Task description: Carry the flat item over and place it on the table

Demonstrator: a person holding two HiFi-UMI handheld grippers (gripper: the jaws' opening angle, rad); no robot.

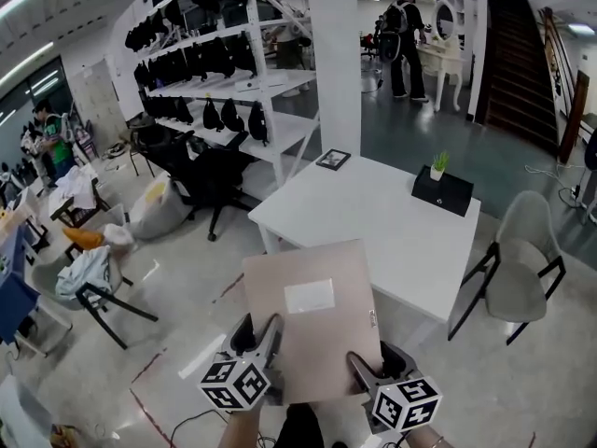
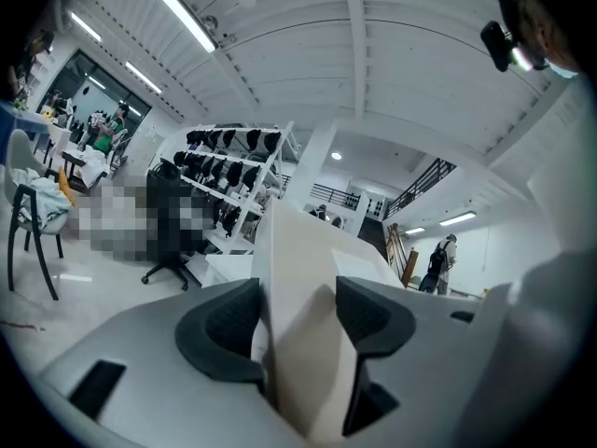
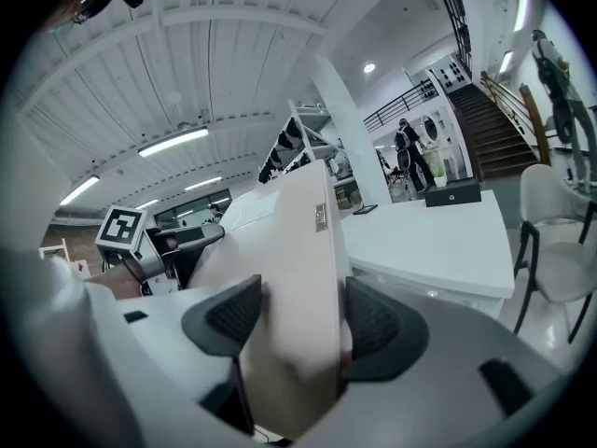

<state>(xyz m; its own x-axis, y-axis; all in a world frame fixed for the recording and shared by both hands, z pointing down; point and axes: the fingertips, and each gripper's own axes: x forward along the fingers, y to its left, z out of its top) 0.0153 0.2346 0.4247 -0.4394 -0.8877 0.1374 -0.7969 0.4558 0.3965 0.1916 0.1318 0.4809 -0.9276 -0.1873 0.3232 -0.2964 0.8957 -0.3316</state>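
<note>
Folder (image 1: 317,343) tight in both hand-held grippers (image 1: 268,332) (image 1: 358,362)

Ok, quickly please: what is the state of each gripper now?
Left gripper: closed, holding the beige flat case at its near left edge.
Right gripper: closed, holding the same case at its near right edge.

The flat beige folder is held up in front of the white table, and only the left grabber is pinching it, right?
Not quite. Both pinch it. The right gripper view shows the right gripper shut on the flat beige folder too, just like the left gripper. The rest is right: the folder is held up in front of the white table.
</note>
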